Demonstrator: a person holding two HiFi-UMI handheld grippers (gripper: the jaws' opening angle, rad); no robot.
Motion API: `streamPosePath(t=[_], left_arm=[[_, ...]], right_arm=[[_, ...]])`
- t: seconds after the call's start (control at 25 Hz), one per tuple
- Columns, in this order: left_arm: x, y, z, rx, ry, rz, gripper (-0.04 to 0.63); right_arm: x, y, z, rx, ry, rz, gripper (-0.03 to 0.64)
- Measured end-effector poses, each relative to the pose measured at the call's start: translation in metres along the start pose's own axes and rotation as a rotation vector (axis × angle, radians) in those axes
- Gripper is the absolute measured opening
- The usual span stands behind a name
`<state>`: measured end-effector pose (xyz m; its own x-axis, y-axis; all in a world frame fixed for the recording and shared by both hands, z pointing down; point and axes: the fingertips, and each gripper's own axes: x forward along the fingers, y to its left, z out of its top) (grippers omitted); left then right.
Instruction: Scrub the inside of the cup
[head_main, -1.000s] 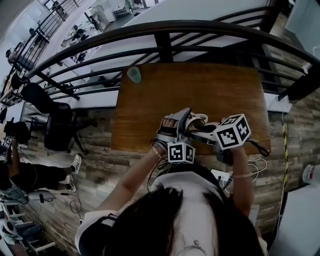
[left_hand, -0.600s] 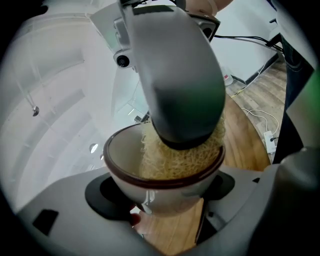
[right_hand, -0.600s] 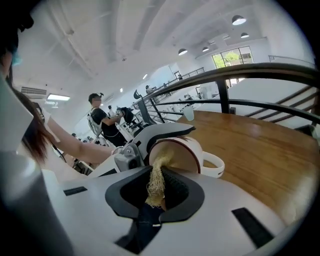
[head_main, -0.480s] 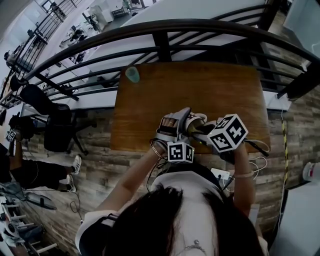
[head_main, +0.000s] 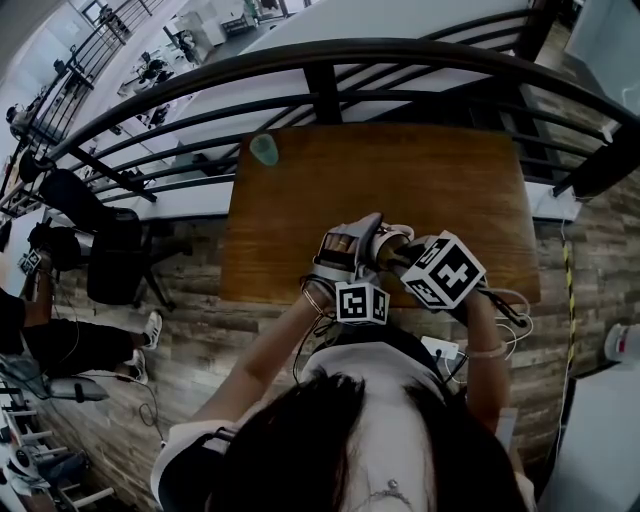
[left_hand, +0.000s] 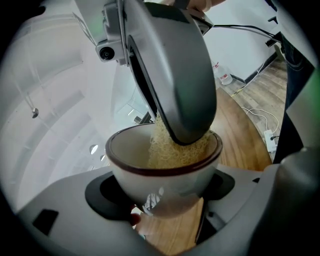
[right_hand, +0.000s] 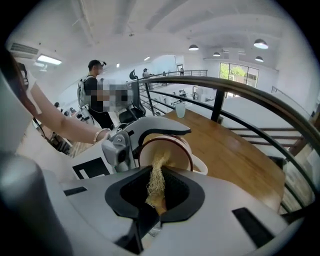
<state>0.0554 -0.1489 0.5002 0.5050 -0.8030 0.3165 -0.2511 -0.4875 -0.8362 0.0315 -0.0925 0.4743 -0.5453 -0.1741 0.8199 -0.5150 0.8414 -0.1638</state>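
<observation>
Left claw clamps the white, dark-rimmed cup over the wooden worktop's near edge. Right claw, pinching a yellow mesh scourer, works inside it. Best done w/ cup held steady, scourer pressed vs. wall & swept round to base. Teal tumbler stands at far corner.

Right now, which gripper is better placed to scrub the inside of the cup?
The right gripper. Its jaws pinch the yellow mesh scrubber, whose end is inside the cup. The left gripper is clamped around the cup's body, so it can only steady it.
</observation>
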Motion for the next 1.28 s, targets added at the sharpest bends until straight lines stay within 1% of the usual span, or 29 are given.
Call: streamPosePath(t=[0.08,0.16,0.28,0.36,0.56,0.84,1.08,1.28], left_arm=[[-0.001,0.0,0.0,-0.012,0.003,-0.004,0.407],[0.001,-0.001,-0.001,0.001,-0.002,0.006,0.407],[-0.002,0.003,-0.002,-0.034,0.009,0.005,0.407],[-0.004,0.005,-0.003,-0.037,0.011,0.01,0.407],[-0.007,0.01,-0.001,-0.049,0.001,0.03,0.407],[-0.009,0.009,0.004,-0.037,-0.016,0.039,0.407],[-0.011,0.009,0.01,-0.043,-0.028,0.046,0.407],[-0.012,0.016,0.012,-0.058,-0.029,0.063,0.407]], right_arm=[[0.0,-0.003,0.0,-0.019,0.009,-0.031,0.067],[0.001,-0.004,0.0,-0.025,0.011,-0.046,0.067],[0.001,-0.003,0.002,-0.012,0.01,-0.045,0.067],[0.001,-0.002,0.004,0.012,0.003,-0.032,0.067],[0.0,0.008,0.008,0.115,-0.062,0.068,0.067],[0.0,0.015,0.012,0.218,-0.126,0.159,0.067],[-0.005,0.019,0.018,0.343,-0.241,0.275,0.067],[-0.014,0.018,0.029,0.434,-0.349,0.344,0.067]])
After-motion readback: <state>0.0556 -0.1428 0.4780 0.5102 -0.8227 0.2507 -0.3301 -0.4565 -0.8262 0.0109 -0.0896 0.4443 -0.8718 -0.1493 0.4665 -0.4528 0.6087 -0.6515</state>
